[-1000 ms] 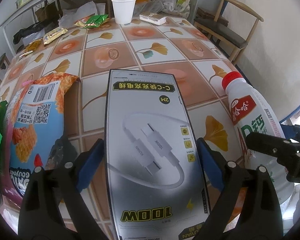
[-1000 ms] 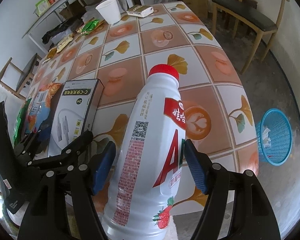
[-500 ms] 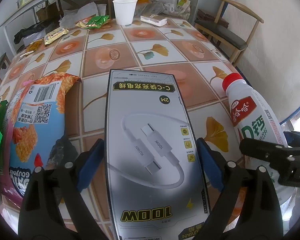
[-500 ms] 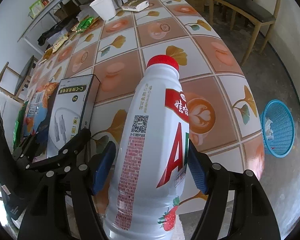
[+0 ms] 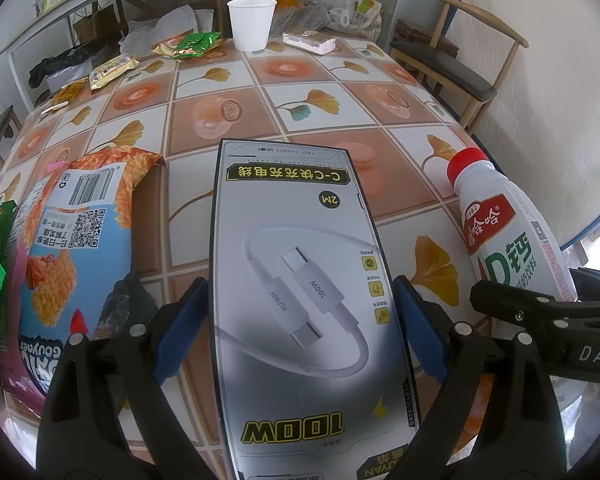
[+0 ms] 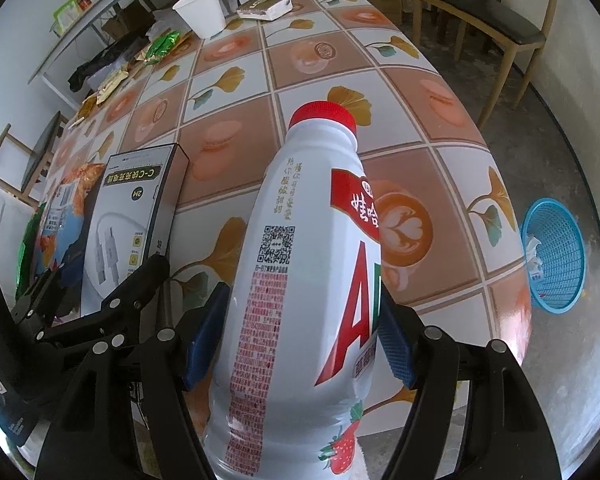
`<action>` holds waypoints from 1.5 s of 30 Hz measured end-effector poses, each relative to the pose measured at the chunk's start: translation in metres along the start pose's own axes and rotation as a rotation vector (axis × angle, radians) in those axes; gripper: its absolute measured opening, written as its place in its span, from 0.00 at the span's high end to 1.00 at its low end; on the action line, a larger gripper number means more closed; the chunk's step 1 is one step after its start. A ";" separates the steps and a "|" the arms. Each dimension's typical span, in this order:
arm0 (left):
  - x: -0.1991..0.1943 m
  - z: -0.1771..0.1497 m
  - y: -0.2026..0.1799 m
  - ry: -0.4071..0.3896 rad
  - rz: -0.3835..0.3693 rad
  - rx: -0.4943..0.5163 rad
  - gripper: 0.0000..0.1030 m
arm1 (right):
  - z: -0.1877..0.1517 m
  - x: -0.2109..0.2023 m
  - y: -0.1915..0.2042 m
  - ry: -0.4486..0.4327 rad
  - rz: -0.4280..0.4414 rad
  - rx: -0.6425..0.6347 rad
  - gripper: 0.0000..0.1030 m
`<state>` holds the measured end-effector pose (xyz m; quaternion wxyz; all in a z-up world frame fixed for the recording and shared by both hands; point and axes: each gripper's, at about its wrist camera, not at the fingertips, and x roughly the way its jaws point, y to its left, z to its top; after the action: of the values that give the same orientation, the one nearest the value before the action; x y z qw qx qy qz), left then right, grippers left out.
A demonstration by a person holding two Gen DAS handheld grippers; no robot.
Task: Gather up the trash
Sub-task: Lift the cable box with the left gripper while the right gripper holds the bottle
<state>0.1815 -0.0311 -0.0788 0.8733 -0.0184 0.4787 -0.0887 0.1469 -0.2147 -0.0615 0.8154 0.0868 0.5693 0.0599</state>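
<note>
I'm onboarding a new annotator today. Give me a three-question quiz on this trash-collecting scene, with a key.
1. True or false: the right claw is clamped on the white bottle.
2. What lies between the left claw's blue pads?
A. paper cup
B. cable box
C. snack bag
3. Fill in: the blue basket stands on the ____.

Key:
1. True.
2. B, the cable box. The paper cup stands at the table's far end, the snack bag beside the box.
3. Floor.
</note>
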 end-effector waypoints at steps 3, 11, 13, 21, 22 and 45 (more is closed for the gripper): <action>0.000 0.000 0.000 0.000 -0.001 0.000 0.16 | 0.000 0.000 0.000 -0.003 -0.001 0.002 0.34; 0.000 0.000 0.000 0.000 0.001 0.000 0.16 | 0.001 0.000 -0.001 0.004 0.009 0.013 0.34; 0.000 0.000 0.000 0.000 0.000 0.000 0.16 | 0.002 0.001 -0.003 0.008 0.019 0.024 0.34; 0.000 0.000 0.000 0.000 0.001 0.001 0.16 | 0.005 -0.001 -0.006 -0.001 0.025 0.039 0.34; 0.000 0.000 0.000 0.000 0.001 0.001 0.16 | 0.006 -0.002 -0.007 -0.003 0.026 0.041 0.34; -0.001 -0.001 0.000 -0.003 -0.002 -0.005 0.16 | 0.009 0.001 -0.008 -0.005 0.036 0.039 0.39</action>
<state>0.1807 -0.0309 -0.0787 0.8737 -0.0215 0.4778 -0.0885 0.1552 -0.2227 -0.0609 0.8138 0.1131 0.5665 0.0633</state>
